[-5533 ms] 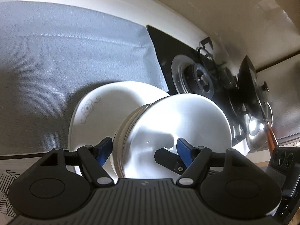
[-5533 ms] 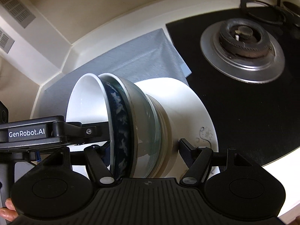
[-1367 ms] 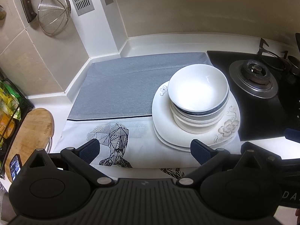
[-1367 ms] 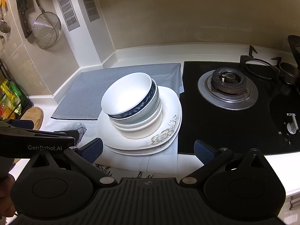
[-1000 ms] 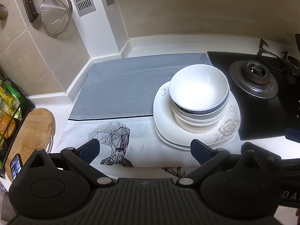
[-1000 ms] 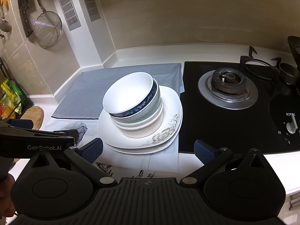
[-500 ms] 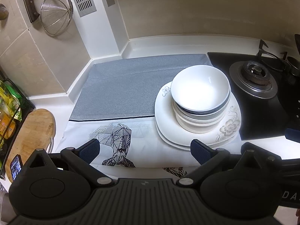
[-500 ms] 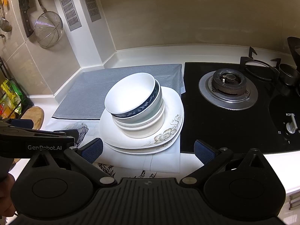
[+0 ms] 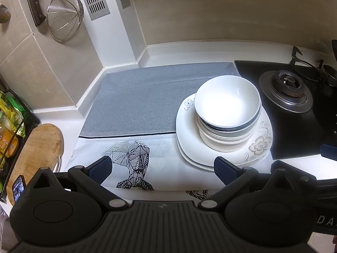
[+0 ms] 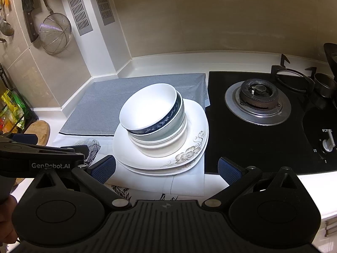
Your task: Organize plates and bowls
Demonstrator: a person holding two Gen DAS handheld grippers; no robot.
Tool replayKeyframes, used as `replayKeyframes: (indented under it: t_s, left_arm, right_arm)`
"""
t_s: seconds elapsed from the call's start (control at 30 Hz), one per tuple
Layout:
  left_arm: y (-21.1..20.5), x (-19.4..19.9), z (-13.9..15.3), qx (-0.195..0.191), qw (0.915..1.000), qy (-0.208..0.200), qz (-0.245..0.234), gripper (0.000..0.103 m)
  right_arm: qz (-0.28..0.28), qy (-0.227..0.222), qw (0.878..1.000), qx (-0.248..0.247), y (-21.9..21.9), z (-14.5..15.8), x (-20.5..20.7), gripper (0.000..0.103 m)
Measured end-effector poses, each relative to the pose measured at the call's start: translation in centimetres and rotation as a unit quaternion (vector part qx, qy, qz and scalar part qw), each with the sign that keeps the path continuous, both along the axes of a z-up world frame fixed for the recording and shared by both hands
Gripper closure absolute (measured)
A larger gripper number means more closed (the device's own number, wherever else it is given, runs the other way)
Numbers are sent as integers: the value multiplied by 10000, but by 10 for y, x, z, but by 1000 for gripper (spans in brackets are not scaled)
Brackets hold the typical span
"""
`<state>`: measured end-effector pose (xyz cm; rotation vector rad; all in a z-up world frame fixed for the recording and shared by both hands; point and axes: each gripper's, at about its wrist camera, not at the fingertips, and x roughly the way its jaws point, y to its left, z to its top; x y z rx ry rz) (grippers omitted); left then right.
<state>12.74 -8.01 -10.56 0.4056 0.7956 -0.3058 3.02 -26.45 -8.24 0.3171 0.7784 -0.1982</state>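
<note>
White countertop (image 9: 189,52) held a black gas hob (image 10: 263,130) on the right and a grey mat (image 9: 137,101) on the left, with a patterned white cloth (image 9: 134,158) at the mat's near edge. On the cloth, just beside the hob, sat two stacked square plates (image 10: 195,124), top one with a flower print. On them stood a nest of bowls (image 10: 160,126): a plain white bowl (image 9: 225,105) tilted on top, a blue-patterned bowl (image 10: 166,120) under it, pale ones below. Round wooden board (image 9: 40,145) lay far left; a wire strainer (image 9: 63,14) hung on the wall. Left gripper (image 9: 162,168) was spread wide and empty, near the counter's front edge, well apart from the stack. Right gripper (image 10: 166,168) likewise splayed, holding nothing, facing the stack from the near side. Judged: stacking looked finished or nearly so, everything consolidated in one pile. Only likely remaining move would be levelling the tilted top bowl, which calls for a light rim pinch without shoving the nest sideways off the plates.
</note>
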Motion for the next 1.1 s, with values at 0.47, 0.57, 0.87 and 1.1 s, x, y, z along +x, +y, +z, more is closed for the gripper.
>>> replayKeyframes:
  t_s: [0.47,0.57,0.87,1.1]
  left_arm:
    - [-1,1,1,-2,10000,-3,11,0]
    - [-1,1,1,1,10000,-5,9,0]
    - [-4,9,1,1,10000,14,-51,0]
    - [-10,8,0,-57,9999,29,-81,0]
  right_arm:
    - [1,-3,10000,-6,0,0,0,0]
    - [-1,-5,10000,0,0,0,0,0]
    - [-13,-8,10000,-9,-2,1,3,0]
    - [-61,-23,10000,-18,-9,3,7,0]
